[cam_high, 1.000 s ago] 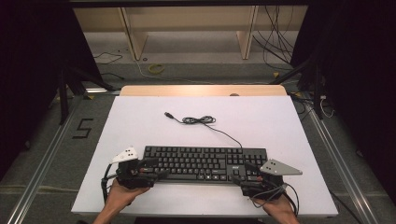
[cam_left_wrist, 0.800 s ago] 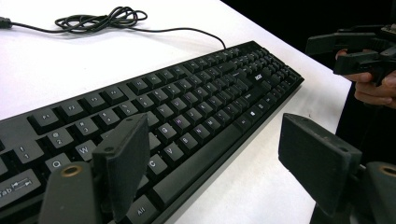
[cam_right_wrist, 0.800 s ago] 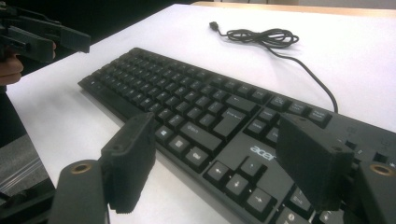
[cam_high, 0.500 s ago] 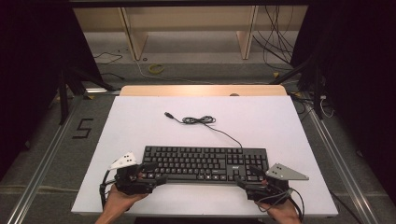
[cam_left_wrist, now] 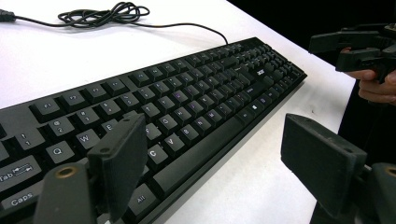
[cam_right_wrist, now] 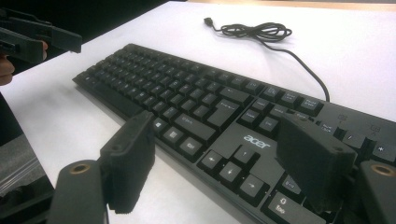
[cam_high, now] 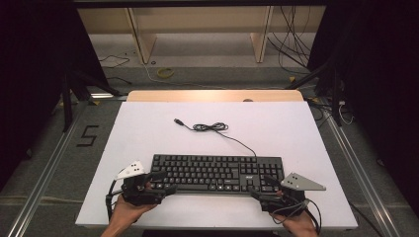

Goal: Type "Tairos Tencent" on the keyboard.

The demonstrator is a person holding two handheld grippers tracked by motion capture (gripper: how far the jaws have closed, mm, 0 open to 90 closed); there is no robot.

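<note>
High view shows the keyboard (cam_high: 216,172) lying flat near the front edge of the white table (cam_high: 296,128), long side across it. Its cable (cam_high: 212,127) runs from the back right of the keyboard to a loose coil farther up the table, the plug lying to the coil's left.

At the keyboard's left end sits the left gripper (cam_high: 167,183), held in a hand (cam_high: 127,210). Left gripper view has its jaws spread wide: one hangs over the keys at the front left corner, the other over bare table in front of the keyboard, neither pressing on it.

At the right end sits the right gripper (cam_high: 260,187). Right gripper view shows its jaws also wide apart, straddling the front right corner by the arrow keys, one over the table and one above the keys.
</note>
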